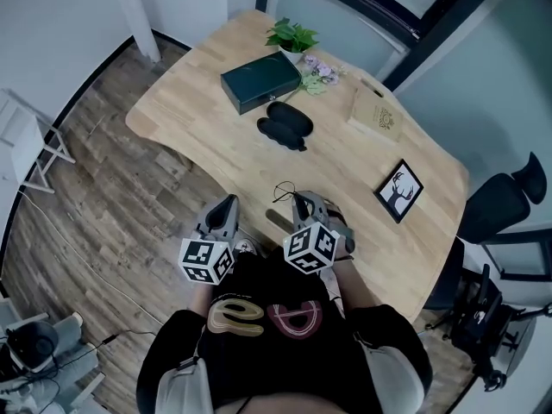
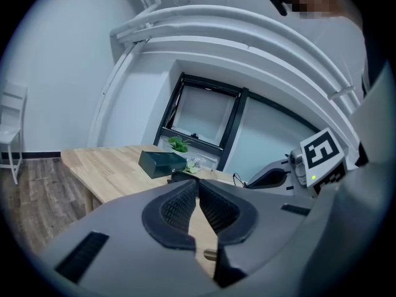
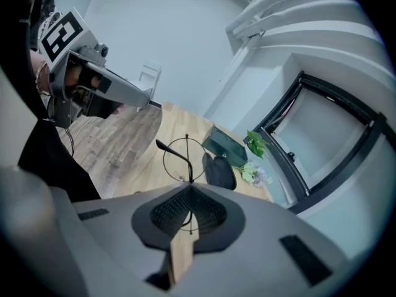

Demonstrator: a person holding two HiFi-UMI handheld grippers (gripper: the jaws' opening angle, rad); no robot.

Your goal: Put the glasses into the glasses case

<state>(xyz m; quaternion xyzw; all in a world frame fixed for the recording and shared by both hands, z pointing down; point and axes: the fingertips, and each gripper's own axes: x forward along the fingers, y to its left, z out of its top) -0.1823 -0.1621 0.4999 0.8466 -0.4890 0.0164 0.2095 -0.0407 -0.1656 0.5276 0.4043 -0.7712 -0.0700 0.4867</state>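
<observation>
The glasses [image 3: 184, 155] have thin round black wire rims. My right gripper [image 3: 189, 189] is shut on them, and they stick out beyond its tips with one temple arm pointing left. In the head view the right gripper [image 1: 298, 200] holds the glasses [image 1: 285, 190] over the near edge of the wooden table [image 1: 345, 158]. The black glasses case [image 1: 285, 127] lies further in on the table, next to a dark green box [image 1: 260, 81]; the same case [image 3: 220, 171] lies ahead of the right jaws. My left gripper [image 1: 226, 205] hangs beside the table's near edge, its jaws [image 2: 198, 183] shut on nothing.
A potted plant [image 1: 291, 35] and small flowers [image 1: 319, 72] stand behind the green box. A book [image 1: 376, 115] and a framed picture [image 1: 398, 190] lie toward the right. A black office chair [image 1: 504, 201] stands at the right, a white folding rack [image 1: 34, 141] at the left.
</observation>
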